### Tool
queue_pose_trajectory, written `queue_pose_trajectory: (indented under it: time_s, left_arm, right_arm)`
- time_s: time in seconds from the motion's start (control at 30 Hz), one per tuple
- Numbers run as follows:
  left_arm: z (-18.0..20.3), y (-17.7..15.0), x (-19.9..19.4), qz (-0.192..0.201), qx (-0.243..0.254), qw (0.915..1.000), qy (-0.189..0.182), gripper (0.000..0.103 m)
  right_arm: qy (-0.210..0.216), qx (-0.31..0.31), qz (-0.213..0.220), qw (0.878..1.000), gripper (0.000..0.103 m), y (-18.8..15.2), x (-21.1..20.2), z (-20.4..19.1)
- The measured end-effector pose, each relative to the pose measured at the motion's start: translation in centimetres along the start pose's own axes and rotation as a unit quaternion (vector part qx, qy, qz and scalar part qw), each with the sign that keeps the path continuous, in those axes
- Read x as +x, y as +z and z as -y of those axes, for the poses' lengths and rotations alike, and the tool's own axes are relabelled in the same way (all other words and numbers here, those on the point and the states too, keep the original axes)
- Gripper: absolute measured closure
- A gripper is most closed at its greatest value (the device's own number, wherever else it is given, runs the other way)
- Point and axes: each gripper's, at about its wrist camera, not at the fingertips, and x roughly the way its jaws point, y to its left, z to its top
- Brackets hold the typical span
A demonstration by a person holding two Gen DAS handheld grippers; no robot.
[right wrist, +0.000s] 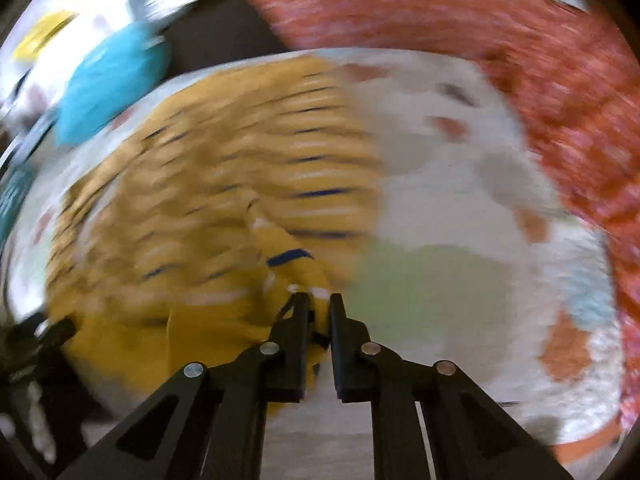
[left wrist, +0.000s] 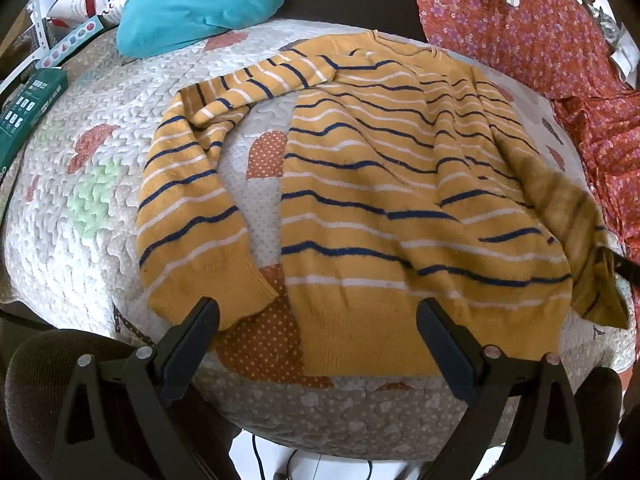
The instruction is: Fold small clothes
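Observation:
A small mustard-yellow sweater [left wrist: 380, 200] with navy and white stripes lies on a quilted white cover [left wrist: 80, 208]. Its left sleeve [left wrist: 188, 216] lies bent beside the body. Its right sleeve [left wrist: 576, 216] is lifted at the right edge. My left gripper [left wrist: 318, 320] is open and empty, just above the sweater's hem. My right gripper [right wrist: 319, 304] is shut on the right sleeve's cuff [right wrist: 296, 268] and holds it over the sweater [right wrist: 208, 200]. The right wrist view is blurred by motion.
A teal cushion [left wrist: 200, 4] lies at the back left, also in the right wrist view [right wrist: 112, 84]. Red floral fabric [left wrist: 540, 32] covers the right side. Green boxes [left wrist: 28, 108] and papers sit at the far left. The cover's near edge drops to the floor.

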Motion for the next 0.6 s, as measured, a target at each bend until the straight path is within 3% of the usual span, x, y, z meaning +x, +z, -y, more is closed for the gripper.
queue_pose_trajectory:
  time_s: [0.07,0.17,0.27,0.3,0.33,0.37,0.43,0.53,0.6]
  left_arm:
    - [0.0,0.0,0.0,0.001,-0.001,1.0000,0.001,0.004]
    - [-0.1,0.0,0.1,0.002,-0.002,1.0000,0.003,0.004]
    - [0.1,0.0,0.3,0.000,0.000,1.0000,0.006,0.004]
    - [0.0,-0.1,0.3,-0.001,0.000,1.0000,0.006,0.004]
    - [0.1,-0.1,0.4,-0.002,0.001,1.0000,0.006,0.004]
    - [0.1,-0.2,0.4,-0.002,0.001,1.0000,0.007,0.004]
    - [0.0,-0.2,0.4,-0.002,0.001,1.0000,0.009,0.004]
    - [-0.3,-0.1,0.5,-0.004,-0.004,1.0000,0.008,0.004]
    - [-0.5,-0.2,0.5,-0.004,-0.008,0.9999,0.007,0.004]
  right_arm:
    - [-0.029,0.063,-0.008,0.998,0.093,0.6,0.1,4.7]
    - [-0.107,0.125,-0.009,0.986,0.093,0.6,-0.2,10.8]
    - [-0.183,0.177,0.000,0.967,0.092,-0.1,-1.2,15.7]
    - [-0.231,0.194,0.002,0.954,0.091,-0.3,-1.5,17.0]
    - [-0.262,0.208,0.004,0.942,0.086,-0.4,-1.9,17.9]
    - [-0.267,0.228,0.009,0.936,0.082,-0.7,-2.3,18.8]
    - [-0.217,0.257,0.016,0.941,0.057,-1.0,-3.0,19.8]
    - [-0.120,0.241,0.011,0.963,0.052,-1.4,-2.9,16.9]
    - [-0.017,0.201,-0.020,0.979,0.052,-1.8,-1.5,13.4]
